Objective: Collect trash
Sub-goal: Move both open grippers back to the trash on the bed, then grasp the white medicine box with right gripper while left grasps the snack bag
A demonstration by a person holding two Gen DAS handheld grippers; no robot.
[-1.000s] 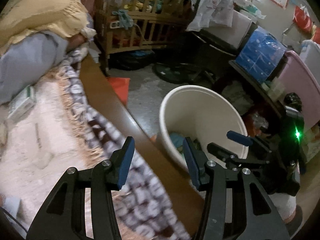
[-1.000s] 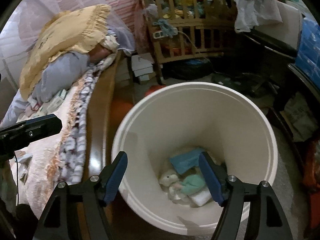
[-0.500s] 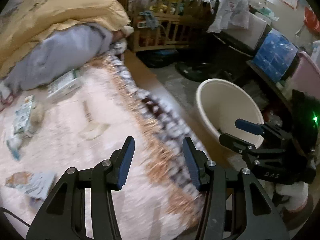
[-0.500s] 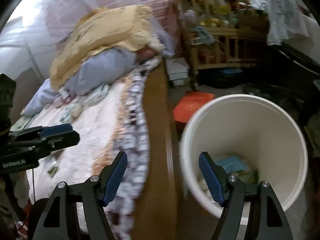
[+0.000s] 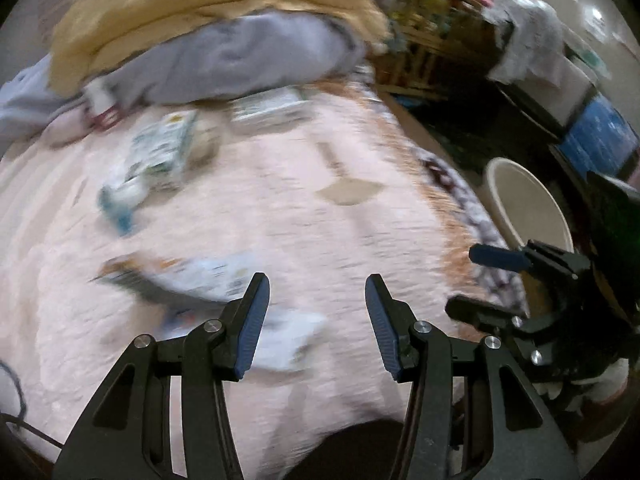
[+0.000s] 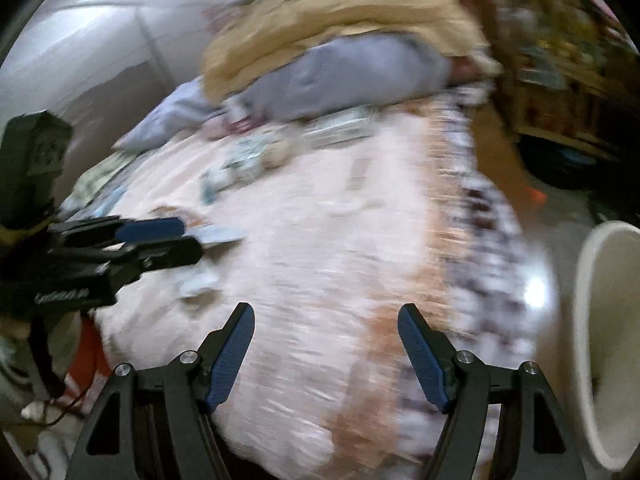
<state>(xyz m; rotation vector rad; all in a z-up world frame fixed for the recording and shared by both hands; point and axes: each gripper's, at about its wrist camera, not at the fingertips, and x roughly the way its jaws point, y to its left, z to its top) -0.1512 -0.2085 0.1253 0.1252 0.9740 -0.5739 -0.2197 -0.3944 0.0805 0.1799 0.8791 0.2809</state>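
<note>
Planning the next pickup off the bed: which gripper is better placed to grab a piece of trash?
Left, probably. The left gripper is open right over a white wrapper on the pink blanket. The right gripper, also open, faces bare blanket beside the bucket.

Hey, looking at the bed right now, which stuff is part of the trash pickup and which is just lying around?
For the job: white bucket, wrappers, paper scrap, both open tongs, left and right.

Just there: yellow pillow, grey blanket, pink bedspread.

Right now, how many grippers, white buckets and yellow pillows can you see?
Grippers: 2, the left gripper and the right gripper
White bucket: 1
Yellow pillow: 1
Total: 4
</note>
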